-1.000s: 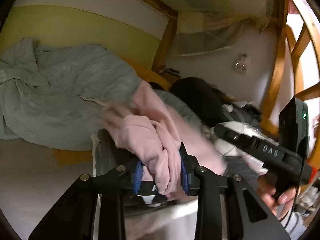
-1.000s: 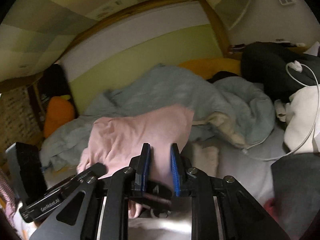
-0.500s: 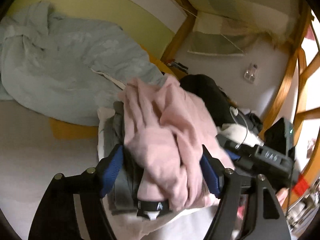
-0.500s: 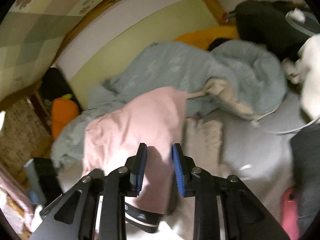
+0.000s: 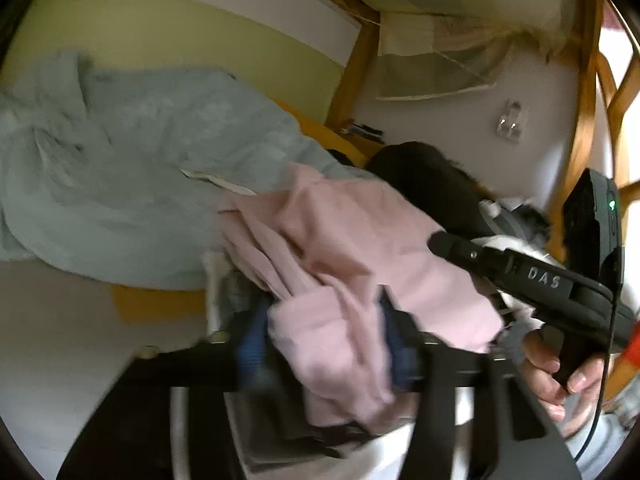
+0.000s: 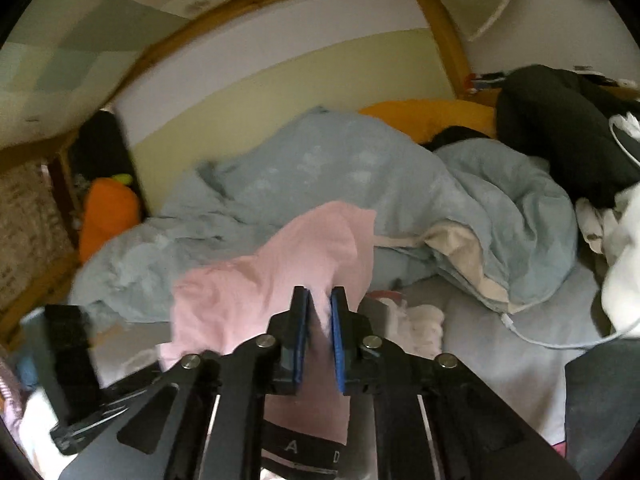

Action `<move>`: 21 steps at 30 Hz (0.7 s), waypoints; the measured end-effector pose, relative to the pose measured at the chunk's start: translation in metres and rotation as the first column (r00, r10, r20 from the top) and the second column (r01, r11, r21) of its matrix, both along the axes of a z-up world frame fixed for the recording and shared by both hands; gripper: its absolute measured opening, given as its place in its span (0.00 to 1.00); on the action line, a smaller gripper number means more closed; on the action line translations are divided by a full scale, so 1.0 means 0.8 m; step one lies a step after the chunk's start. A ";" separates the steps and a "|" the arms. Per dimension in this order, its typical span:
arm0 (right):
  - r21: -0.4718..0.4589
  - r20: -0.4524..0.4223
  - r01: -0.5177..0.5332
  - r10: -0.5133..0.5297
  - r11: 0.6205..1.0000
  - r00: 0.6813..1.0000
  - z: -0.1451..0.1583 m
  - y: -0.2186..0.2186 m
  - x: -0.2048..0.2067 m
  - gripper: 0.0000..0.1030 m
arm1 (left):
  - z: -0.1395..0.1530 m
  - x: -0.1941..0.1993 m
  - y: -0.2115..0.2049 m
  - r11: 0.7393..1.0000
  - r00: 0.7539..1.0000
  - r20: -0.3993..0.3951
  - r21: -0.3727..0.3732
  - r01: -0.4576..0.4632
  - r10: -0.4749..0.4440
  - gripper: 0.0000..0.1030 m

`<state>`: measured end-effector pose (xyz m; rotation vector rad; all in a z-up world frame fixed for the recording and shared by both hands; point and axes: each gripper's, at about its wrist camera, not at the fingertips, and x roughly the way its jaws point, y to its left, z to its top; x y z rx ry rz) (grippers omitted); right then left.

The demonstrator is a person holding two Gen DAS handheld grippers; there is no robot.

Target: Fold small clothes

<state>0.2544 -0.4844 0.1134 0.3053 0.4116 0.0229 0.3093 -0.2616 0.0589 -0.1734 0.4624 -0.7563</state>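
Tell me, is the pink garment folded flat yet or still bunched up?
Still bunched: the pink garment hangs in loose wrinkled folds between the grippers, not flat on the bed.

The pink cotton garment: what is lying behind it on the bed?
Behind the pink cotton garment lies a crumpled pale blue blanket, with an orange-yellow cushion and a black bundle farther back. The part of the blanket directly behind the garment is covered.

"DAS" stands on the right gripper (image 5: 436, 245); "A" on a waistband (image 6: 304, 449).
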 end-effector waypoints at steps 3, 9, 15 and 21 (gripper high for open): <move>-0.085 0.005 0.062 -0.062 0.994 0.998 -0.022 0.008 -0.004 0.24 | 0.001 -0.015 0.007 0.996 0.993 0.089 0.031 -0.086 0.082 0.82; -0.164 0.208 0.256 -0.220 0.953 0.953 -0.049 0.015 -0.096 0.80 | -0.001 -0.083 0.043 0.968 0.926 0.298 0.017 -0.249 0.233 1.00; -0.256 0.292 0.250 -0.172 0.934 0.941 -0.079 0.049 -0.147 0.98 | -0.019 -0.156 0.058 0.921 0.834 0.441 0.037 -0.387 0.333 1.00; -0.344 0.326 0.259 -0.144 0.902 0.934 -0.079 0.077 -0.152 0.99 | -0.024 -0.154 0.067 0.897 0.806 0.438 -0.002 -0.442 0.398 1.00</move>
